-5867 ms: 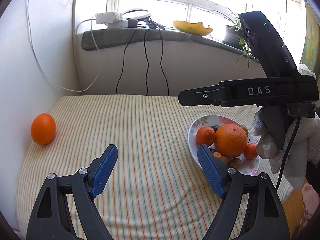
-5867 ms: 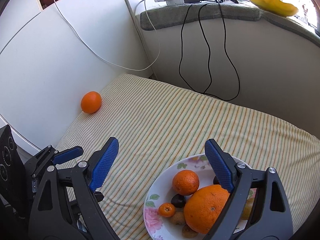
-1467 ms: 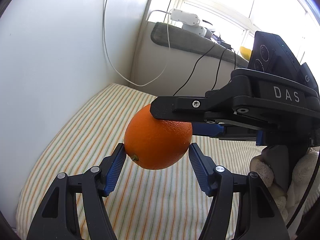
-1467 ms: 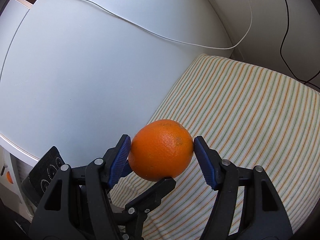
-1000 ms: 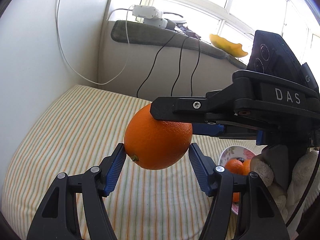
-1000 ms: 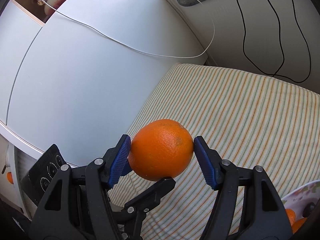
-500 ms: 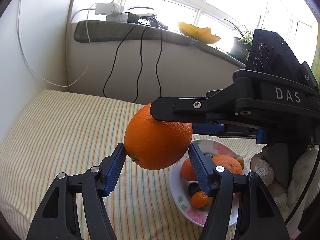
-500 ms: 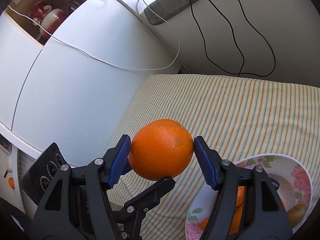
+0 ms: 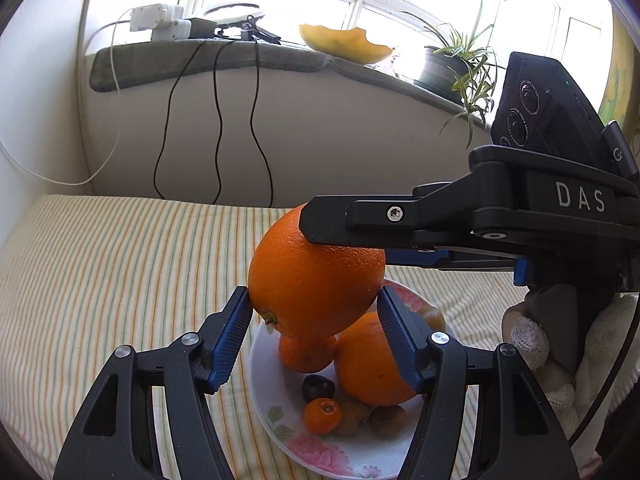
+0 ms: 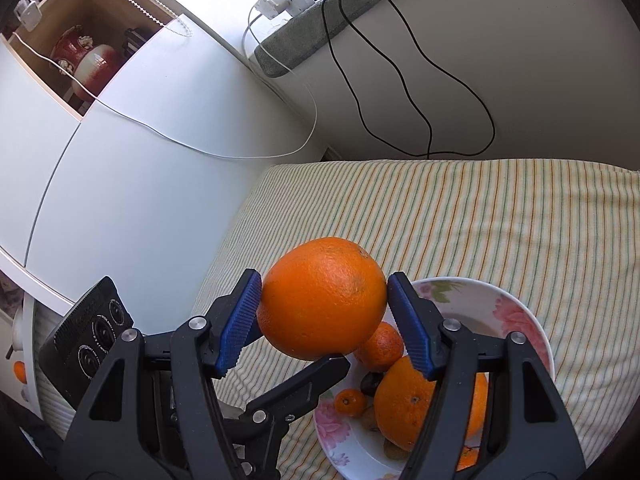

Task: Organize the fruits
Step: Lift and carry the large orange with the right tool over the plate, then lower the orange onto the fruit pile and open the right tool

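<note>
Both our grippers, left (image 9: 314,328) and right (image 10: 324,316), clamp one large round orange (image 9: 316,276) above the floral white plate (image 9: 360,456) (at six o'clock); next, we'd lower and release.

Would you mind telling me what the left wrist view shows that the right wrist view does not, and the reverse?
Only the left wrist view shows the window, the potted plant and the yellow peel on the sill.

Only the right wrist view shows the white cabinet and the red-and-white jar in its open niche.

Both show the orange held in the air between the jaws of the left gripper and the right gripper, the floral bowl of fruit below, and the striped cloth.
</note>
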`<state>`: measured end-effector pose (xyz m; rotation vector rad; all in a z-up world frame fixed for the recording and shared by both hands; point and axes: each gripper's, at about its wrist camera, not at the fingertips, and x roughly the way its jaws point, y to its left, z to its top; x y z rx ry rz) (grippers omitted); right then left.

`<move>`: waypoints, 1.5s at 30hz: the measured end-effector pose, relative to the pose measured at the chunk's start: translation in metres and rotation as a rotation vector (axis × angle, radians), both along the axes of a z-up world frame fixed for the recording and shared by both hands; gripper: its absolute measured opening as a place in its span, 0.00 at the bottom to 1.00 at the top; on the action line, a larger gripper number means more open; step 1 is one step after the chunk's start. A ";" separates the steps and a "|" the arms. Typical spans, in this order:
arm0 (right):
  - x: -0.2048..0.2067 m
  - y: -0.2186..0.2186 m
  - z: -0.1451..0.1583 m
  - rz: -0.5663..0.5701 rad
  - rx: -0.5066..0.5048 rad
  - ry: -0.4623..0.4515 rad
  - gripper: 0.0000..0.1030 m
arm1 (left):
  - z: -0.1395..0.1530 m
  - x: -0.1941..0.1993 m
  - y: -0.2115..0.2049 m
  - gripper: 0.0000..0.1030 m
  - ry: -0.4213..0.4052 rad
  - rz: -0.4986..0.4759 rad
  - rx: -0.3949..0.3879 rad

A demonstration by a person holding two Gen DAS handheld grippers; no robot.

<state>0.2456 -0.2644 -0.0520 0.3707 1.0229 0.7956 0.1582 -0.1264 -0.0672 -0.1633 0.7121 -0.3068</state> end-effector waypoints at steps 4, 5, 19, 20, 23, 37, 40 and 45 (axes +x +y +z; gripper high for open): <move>0.003 -0.013 -0.005 -0.023 0.007 0.015 0.67 | -0.002 0.009 -0.008 0.62 0.019 -0.022 0.009; 0.004 -0.016 -0.007 -0.027 0.009 0.018 0.67 | -0.003 0.011 -0.010 0.62 0.024 -0.026 0.011; 0.017 -0.033 -0.025 -0.060 0.026 0.064 0.67 | -0.013 0.026 -0.023 0.62 0.065 -0.050 0.026; 0.018 -0.034 -0.026 -0.066 0.029 0.068 0.67 | -0.013 0.026 -0.023 0.62 0.067 -0.051 0.028; 0.020 -0.034 -0.027 -0.064 0.027 0.070 0.67 | -0.014 0.027 -0.026 0.62 0.073 -0.059 0.031; 0.031 -0.045 -0.038 -0.095 0.000 0.098 0.67 | -0.011 0.039 -0.036 0.62 0.072 -0.083 0.035; 0.030 -0.043 -0.036 -0.091 -0.008 0.087 0.67 | -0.011 0.037 -0.039 0.62 0.072 -0.083 0.039; 0.029 -0.042 -0.036 -0.094 -0.007 0.084 0.67 | -0.009 0.032 -0.039 0.62 0.069 -0.087 0.039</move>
